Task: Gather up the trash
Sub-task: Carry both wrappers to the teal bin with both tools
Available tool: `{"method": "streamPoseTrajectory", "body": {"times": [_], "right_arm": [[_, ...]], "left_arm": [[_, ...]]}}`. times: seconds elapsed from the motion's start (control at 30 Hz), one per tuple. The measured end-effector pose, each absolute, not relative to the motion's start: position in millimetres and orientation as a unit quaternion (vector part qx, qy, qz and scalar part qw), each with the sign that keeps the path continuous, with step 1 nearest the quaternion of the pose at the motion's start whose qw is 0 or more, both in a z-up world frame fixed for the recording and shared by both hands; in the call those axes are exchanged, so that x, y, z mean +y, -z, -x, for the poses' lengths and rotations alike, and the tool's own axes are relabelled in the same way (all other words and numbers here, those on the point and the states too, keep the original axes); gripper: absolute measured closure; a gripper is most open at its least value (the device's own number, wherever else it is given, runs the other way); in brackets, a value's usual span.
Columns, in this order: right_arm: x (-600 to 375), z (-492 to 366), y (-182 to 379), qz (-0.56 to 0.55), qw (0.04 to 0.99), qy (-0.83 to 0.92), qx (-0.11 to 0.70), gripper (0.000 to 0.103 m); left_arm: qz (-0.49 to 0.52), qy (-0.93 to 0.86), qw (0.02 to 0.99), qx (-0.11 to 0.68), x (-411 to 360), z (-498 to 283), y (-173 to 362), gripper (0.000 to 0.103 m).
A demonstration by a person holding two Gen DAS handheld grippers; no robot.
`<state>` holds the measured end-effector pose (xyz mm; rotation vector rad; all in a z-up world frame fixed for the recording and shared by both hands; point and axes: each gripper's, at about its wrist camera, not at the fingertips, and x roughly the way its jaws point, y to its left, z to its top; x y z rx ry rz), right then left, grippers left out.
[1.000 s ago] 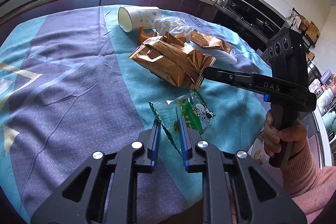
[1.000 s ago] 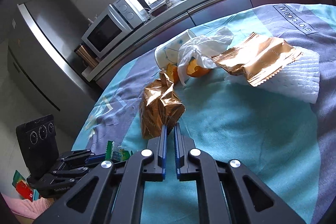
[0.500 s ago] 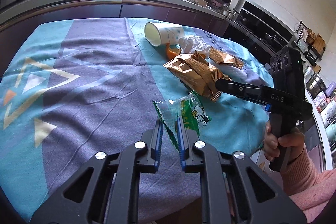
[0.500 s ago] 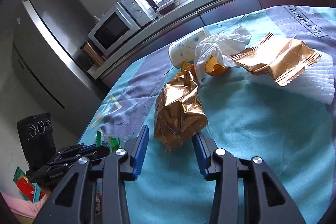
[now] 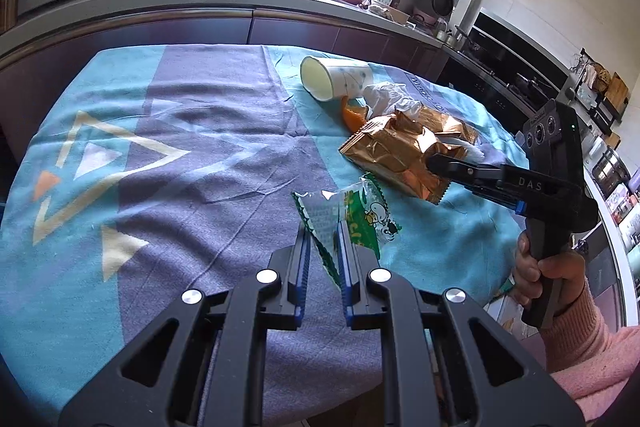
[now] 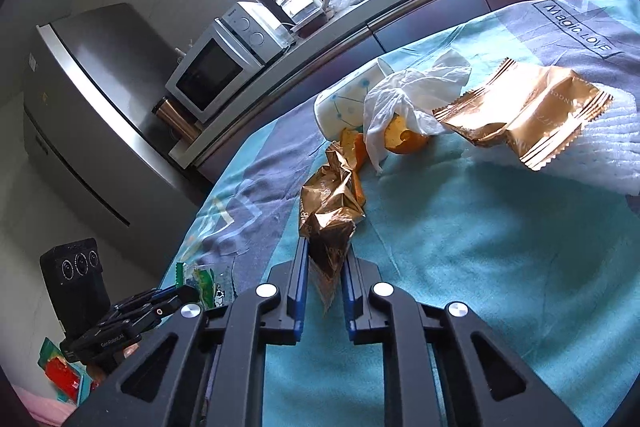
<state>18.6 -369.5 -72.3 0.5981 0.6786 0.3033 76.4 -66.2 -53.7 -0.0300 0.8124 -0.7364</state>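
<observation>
**A:** Two wrappers in hand at once now. The left gripper is pinched on the green snack wrapper, same as a second ago. The right gripper is the news: half a second back its jaws were spread wide around the crumpled gold wrapper, now they've closed onto its near end.

**B:** So the regrab worked? Where's everything relative to the paper cup?

**A:** Looks like it. Cup is tipped over at the far side of the tablecloth. Orange peel and a white tissue sit right against it. The gold wrapper is just nearer than the peel, the green one nearer again. A second gold wrapper lies to the cup's right, on a white paper towel.

**B:** What's that mean for the job?

**A:** My guess: both can lift off together. Cup, peel, tissue, other wrapper still to go.
</observation>
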Motion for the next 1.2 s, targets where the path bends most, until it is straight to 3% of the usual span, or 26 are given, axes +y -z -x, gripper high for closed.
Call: {"method": "streamPoseTrajectory", "body": {"times": [0.4, 1.2], "right_arm": [[-320, -16, 37, -0.245, 0.893, -0.222, 0.304, 0.096], [-110, -120, 12, -0.150, 0.813, -0.436, 0.354, 0.096]], "left_arm": [[0.035, 0.301, 0.885, 0.353, -8, -69, 33, 0.089], [0.109, 0.086, 0.940, 0.311, 181, -61, 16, 0.089]]}}
